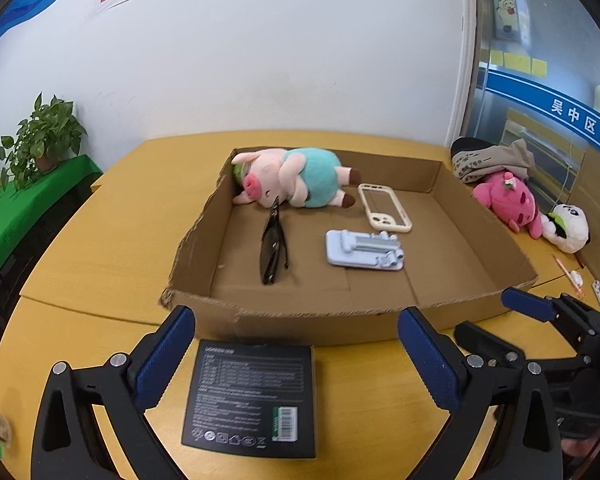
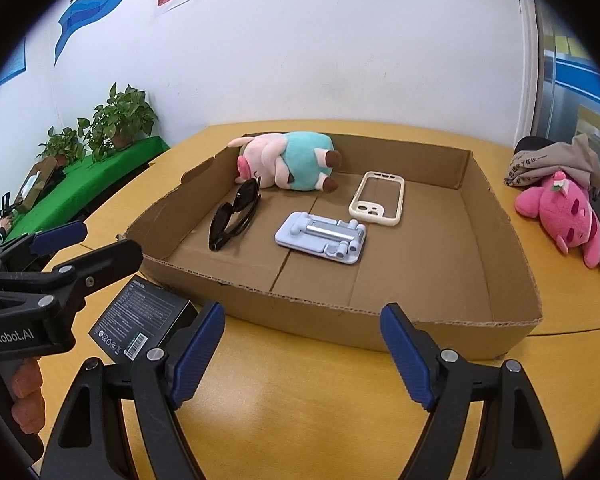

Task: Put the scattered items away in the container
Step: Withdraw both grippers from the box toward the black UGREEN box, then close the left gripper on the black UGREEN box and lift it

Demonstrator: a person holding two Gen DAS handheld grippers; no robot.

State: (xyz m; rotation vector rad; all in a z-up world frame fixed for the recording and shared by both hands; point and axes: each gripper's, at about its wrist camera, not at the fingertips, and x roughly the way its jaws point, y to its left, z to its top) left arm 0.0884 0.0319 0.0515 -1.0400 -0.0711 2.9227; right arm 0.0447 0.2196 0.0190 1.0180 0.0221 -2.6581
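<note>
A shallow cardboard box (image 1: 292, 322) (image 2: 380, 324) stands on the yellow table. Inside lie a plush pig (image 1: 292, 176) (image 2: 288, 160), black sunglasses (image 1: 274, 246) (image 2: 236, 212), a cream phone case (image 1: 384, 208) (image 2: 378, 204) and a pale blue phone stand (image 1: 364, 248) (image 2: 322, 236). A black product box (image 1: 252, 396) (image 2: 144, 326) lies flat on the table before the cardboard box. My left gripper (image 1: 300, 360) is open, its fingers either side of the black box. My right gripper (image 2: 304, 352) is open and empty over bare table.
A pink plush (image 1: 508, 200) (image 2: 560, 212), a panda plush (image 1: 566, 226), grey cloth (image 1: 488, 158) (image 2: 556, 160) and a pen (image 1: 568, 276) lie right of the cardboard box. Potted plants (image 1: 44, 136) (image 2: 116, 120) stand on a green-covered bench at left.
</note>
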